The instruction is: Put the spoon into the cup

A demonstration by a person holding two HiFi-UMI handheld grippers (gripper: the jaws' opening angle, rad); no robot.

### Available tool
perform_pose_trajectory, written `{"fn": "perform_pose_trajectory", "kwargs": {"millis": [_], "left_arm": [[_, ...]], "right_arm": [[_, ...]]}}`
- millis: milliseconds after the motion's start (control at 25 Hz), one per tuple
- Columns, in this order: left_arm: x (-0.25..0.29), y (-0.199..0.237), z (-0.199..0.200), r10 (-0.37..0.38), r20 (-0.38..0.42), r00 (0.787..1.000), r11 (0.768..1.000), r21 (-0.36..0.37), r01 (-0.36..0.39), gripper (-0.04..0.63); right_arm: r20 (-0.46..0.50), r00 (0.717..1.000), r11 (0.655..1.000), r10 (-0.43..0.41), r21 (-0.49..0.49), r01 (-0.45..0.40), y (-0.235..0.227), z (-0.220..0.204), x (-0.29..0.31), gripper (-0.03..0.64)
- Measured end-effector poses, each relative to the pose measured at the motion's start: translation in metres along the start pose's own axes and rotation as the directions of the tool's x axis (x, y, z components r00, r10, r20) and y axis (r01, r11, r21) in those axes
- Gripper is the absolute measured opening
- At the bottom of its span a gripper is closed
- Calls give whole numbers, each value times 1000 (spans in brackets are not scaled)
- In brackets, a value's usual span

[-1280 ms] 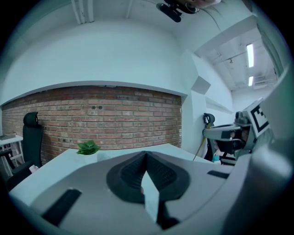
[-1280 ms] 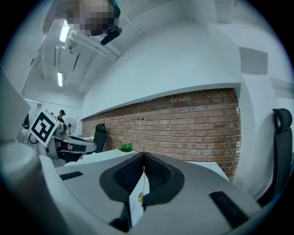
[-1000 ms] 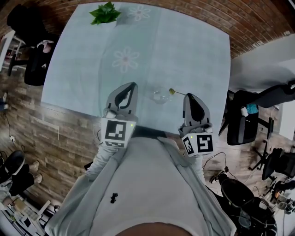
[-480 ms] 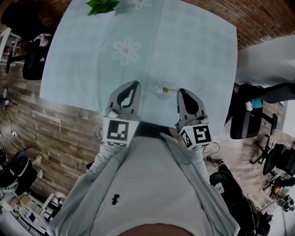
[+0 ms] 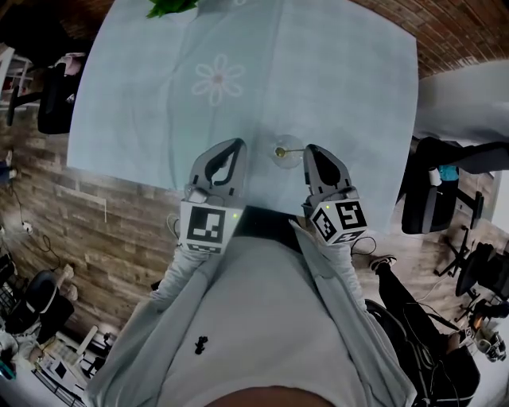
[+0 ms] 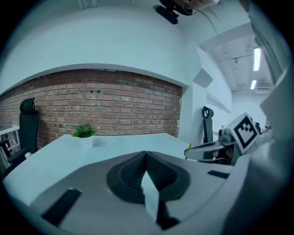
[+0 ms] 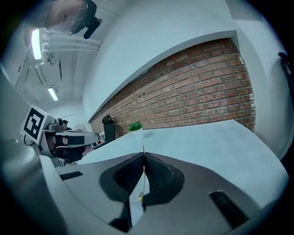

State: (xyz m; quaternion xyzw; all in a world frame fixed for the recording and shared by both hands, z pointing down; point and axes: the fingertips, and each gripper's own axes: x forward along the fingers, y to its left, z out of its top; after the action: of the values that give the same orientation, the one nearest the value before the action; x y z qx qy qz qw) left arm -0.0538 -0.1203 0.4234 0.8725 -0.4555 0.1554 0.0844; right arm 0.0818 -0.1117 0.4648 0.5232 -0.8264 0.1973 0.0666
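Note:
A small clear glass cup [image 5: 286,156] stands near the front edge of the table [image 5: 334,87]. My right gripper [image 5: 308,151] is just right of it, shut on the thin handle of a gold spoon [image 5: 291,149]. The spoon's bowl lies over the cup's mouth; how deep it reaches I cannot tell. In the right gripper view the handle [image 7: 143,151] pokes out between the closed pads of the gripper [image 7: 143,157]. My left gripper [image 5: 233,149] hovers left of the cup, shut with nothing in it; its tips [image 6: 146,154] meet.
A pale tablecloth with a flower print [image 5: 216,79] covers the table. A potted green plant [image 5: 169,6] stands at the far edge, also seen as the plant [image 6: 83,131]. Black office chairs [image 5: 56,99] flank the table, and a brick wall [image 7: 202,98] is behind it.
My right gripper has come down and moved left with the spoon, bringing its bowl from right of the cup to over the cup's mouth. The left gripper sank slightly.

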Motion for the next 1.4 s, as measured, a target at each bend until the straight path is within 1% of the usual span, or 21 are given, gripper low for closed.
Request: {"fn": "perform_pose_trajectory", "kwargs": {"millis": [200,400,640,920,1400], "left_arm": [[-1,1,-4,-7,0,1000,1000,14,7,18],[-4,5,-7,0,-4,1000,1000,9,0,18],[-8,7,-10,8,-8,1000,1000,9,-8,18],[-9,7,-11,9,-6,1000,1000,4,-9,18],[-7,2,-11,-11,-9,1000,1000,10,11,18]], "right_arm": [[-25,1000,1000,5,6,-5,1,-12,8,20],[-32,999,1000,2,6,-2,1,-18,13,20],[-70,997,1000,24,0,-24,0,-25,19,20],[-74,997,1000,4,-22,-5,-2,-28,20,20],[-95,995,999,-11,-37,7,-8,-34,21,22]]}}
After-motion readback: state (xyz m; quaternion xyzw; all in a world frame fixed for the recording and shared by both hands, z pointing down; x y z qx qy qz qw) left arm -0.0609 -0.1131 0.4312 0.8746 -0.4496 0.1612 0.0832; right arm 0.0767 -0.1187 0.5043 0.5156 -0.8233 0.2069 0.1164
